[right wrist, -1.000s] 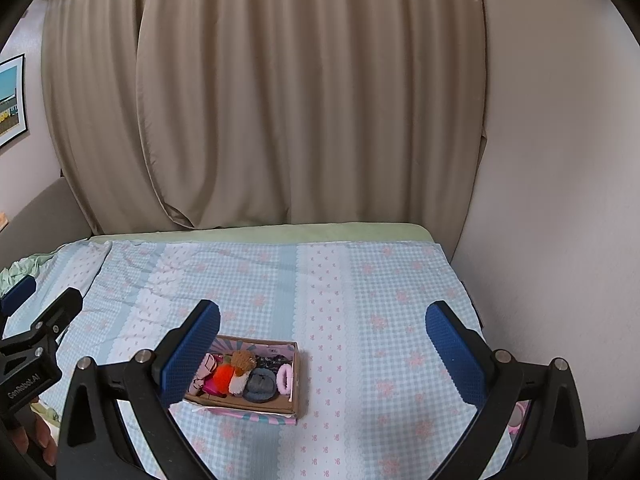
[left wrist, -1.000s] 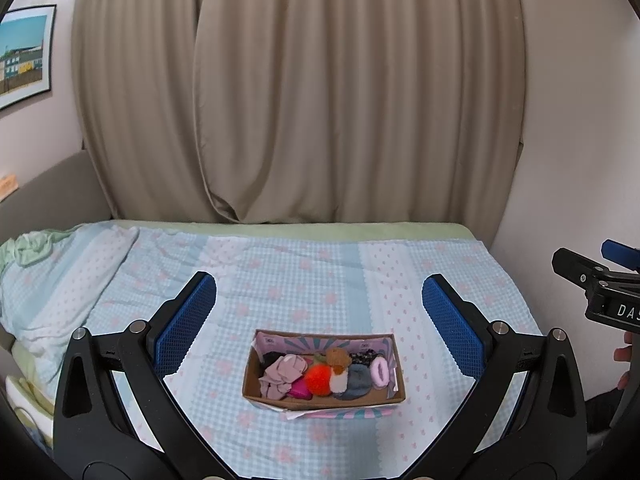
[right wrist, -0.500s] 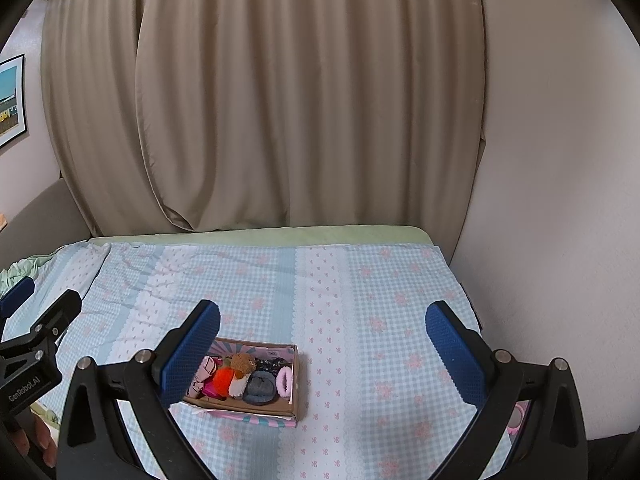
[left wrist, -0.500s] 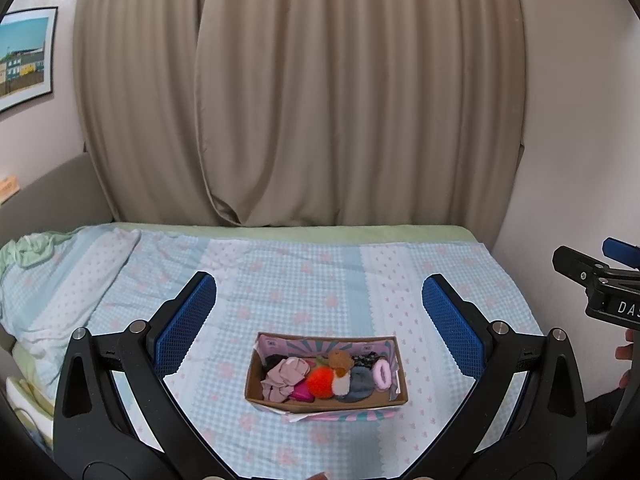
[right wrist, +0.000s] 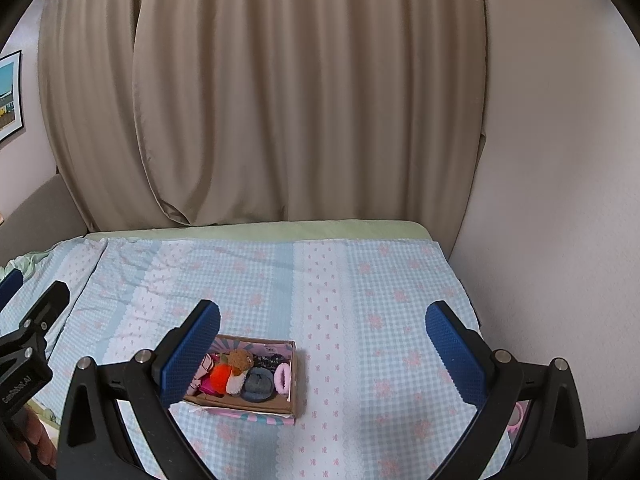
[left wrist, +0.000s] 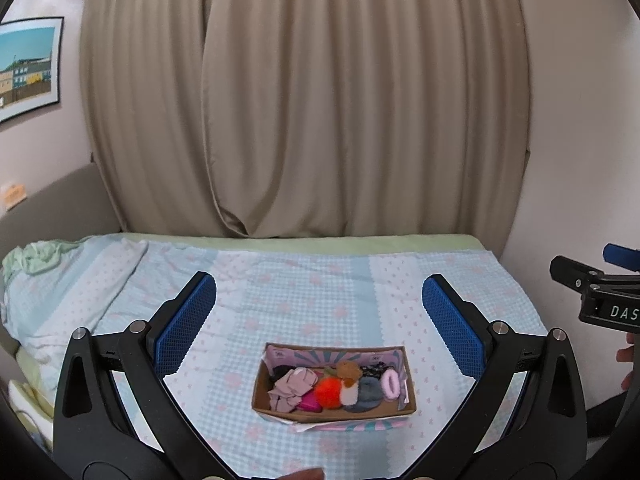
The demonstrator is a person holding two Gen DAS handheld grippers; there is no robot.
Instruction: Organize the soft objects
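A cardboard box (left wrist: 409,376) sits on the bed near its front edge; it also shows in the right wrist view (right wrist: 295,376). It holds several soft items: a mauve cloth (left wrist: 294,386), an orange pompom (left wrist: 328,392), a brown plush (left wrist: 347,370), a grey piece (left wrist: 368,394) and a pink scrunchie (left wrist: 390,385). My left gripper (left wrist: 319,322) is open and empty, held above and behind the box. My right gripper (right wrist: 322,346) is open and empty, to the right of the box; its left finger (right wrist: 190,354) hides the box's left end.
The bed has a blue checked sheet (left wrist: 320,280) with a rumpled quilt (left wrist: 60,280) at the left. Beige curtains (left wrist: 304,100) hang behind it and a wall (right wrist: 560,200) bounds it on the right. A framed picture (left wrist: 28,68) hangs at the left.
Both views have shifted slightly; the box sits a little lower and nearer in each view. Both grippers stay open and nothing was picked up.
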